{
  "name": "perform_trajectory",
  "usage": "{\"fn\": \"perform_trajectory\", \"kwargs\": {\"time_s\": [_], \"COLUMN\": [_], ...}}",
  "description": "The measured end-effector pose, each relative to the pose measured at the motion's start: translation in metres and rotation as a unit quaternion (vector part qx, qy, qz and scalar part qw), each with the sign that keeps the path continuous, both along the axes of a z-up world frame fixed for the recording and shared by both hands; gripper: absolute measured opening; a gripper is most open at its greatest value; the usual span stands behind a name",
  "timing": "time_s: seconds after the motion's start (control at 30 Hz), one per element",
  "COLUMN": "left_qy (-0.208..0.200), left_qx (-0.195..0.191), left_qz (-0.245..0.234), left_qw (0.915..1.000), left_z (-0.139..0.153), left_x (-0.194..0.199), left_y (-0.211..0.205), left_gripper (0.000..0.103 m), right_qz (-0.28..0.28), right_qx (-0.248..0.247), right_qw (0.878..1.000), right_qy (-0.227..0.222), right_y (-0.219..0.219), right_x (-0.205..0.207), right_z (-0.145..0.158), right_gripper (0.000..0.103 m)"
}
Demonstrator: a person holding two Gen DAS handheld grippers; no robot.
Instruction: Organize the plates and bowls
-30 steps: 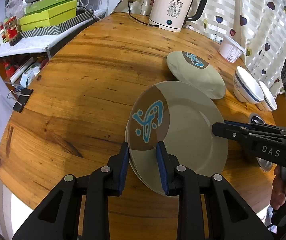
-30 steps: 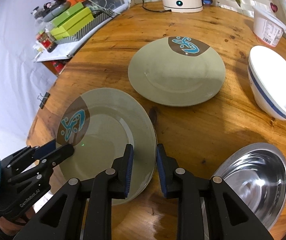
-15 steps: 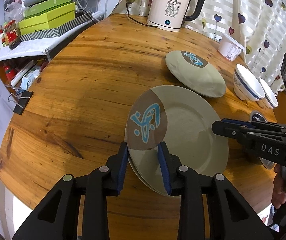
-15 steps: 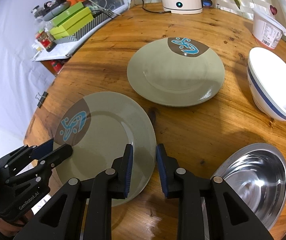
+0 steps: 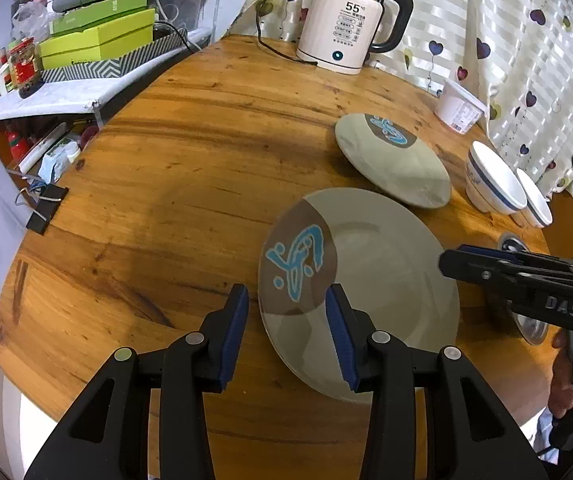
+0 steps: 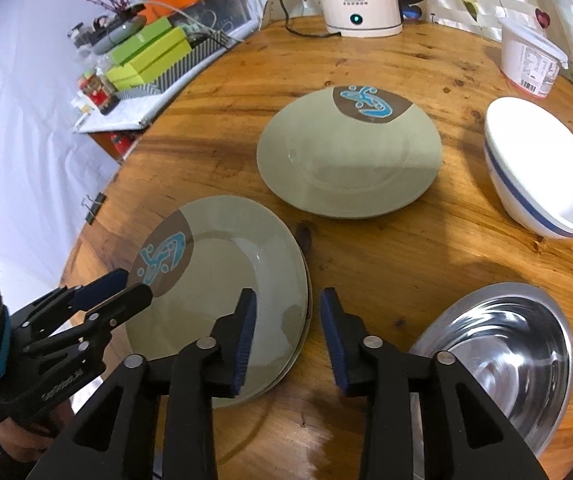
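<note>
Both hand-held grippers stand with their fingers apart, gripping nothing. The left hand-held gripper straddles the near rim of the stacked plates, which lie flat on the tabletop with the blue motif just ahead of its right finger. The right hand-held gripper sits at the opposite rim of that same stack, its left finger over the plates' edge. Further ahead of it lies a second plate, with a white bowl off to its right and a steel bowl just beside its right finger.
</note>
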State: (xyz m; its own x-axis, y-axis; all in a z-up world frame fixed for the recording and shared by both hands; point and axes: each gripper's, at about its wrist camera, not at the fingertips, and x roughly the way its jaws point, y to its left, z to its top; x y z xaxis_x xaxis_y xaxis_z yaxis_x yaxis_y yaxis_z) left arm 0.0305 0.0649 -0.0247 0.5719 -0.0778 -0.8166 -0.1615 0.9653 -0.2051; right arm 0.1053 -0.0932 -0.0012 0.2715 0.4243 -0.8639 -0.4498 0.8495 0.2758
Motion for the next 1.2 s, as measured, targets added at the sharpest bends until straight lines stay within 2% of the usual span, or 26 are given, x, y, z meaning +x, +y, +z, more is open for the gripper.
{"fn": "perform_trajectory", "kwargs": {"time_s": [0.07,0.2,0.37,0.77,1.2], "left_qy": [-0.005,-0.019,-0.032,-0.045,-0.037], "left_qx": [0.0,0.002,0.001,0.003,-0.001], "left_qz": [-0.001,-0.002,-0.006,-0.034,-0.049], "left_qw": [1.0,0.9998,0.9995,0.9984,0.9981], "left_z": [0.003,0.013,0.025,0.039,0.039], "left_x": [0.001,0.003,0.008,0.03,0.054], "left_y": [0.001,0.004,0.008,0.003,0.002], "left_gripper": [0.042,0.042,0.042,0.042,0.042], "right_qz": [-0.001,-0.002,-0.013,-0.044,-0.072], "right_qx": [0.007,0.026,0.041,0.041,0.042], "right_qw": [1.0,0.999,0.999,0.998,0.996], "right_qy": [-0.006,-0.02,-0.025,-0.034,-0.026], "right_y": [-0.003,-0.012,-0.021,-0.035,-0.046], "right_x": [-0.002,-0.003,-0.001,0.007,0.02], "right_z": [0.006,0.019,0.028,0.036,0.032], "right_gripper": [0.038,0.051,0.059,0.059,0.059]}}
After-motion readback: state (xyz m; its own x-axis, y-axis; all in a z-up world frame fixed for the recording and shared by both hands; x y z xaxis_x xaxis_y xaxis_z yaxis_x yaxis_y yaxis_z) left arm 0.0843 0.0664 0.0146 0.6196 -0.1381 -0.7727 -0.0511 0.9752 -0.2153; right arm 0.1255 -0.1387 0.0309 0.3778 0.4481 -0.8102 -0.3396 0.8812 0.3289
